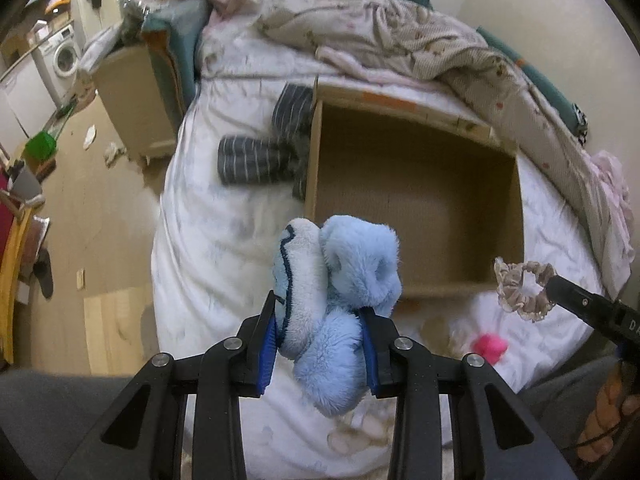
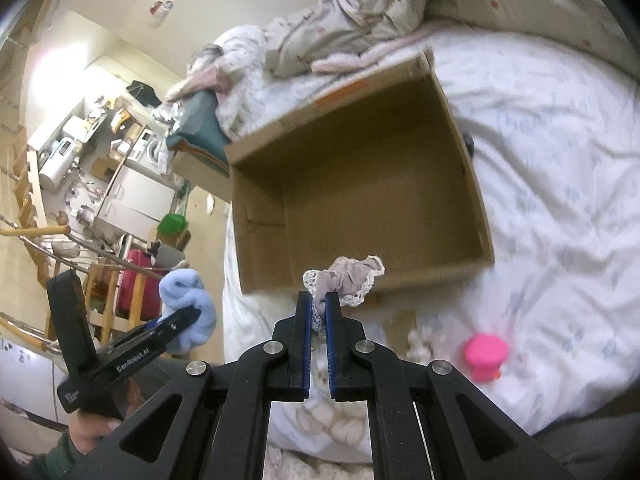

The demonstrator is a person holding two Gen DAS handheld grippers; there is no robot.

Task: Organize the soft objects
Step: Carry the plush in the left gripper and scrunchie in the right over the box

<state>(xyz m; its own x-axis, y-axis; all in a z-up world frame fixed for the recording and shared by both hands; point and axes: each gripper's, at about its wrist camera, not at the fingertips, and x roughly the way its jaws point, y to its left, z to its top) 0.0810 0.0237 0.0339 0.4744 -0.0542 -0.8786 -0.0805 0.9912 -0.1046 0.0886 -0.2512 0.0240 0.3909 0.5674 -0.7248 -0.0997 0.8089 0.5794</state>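
From the left wrist we see our left gripper [image 1: 320,324] closed on a blue plush [image 1: 340,304], the blue fingers [image 1: 267,354] pressed into its fur on both sides. It hangs above the bed [image 1: 208,248], just short of the near rim of the open box [image 1: 420,196], which looks empty. Striped socks [image 1: 256,160] lie against the box's left wall, and a pink toy [image 1: 489,347] sits on the bed near the right. To drop the plush cleanly, we should carry it forward past the near rim before opening — released here, it would likely land on the bed.

From the right wrist, our right gripper [image 2: 318,312] has its fingers nearly together, pinching a lace-edged scrunchie [image 2: 348,280] by one fold. It hangs just before the box's near wall [image 2: 400,280]. The grip is thin, so we should move smoothly, clear the rim, then open over the middle — and keep the two grippers apart so they don't crowd the opening.
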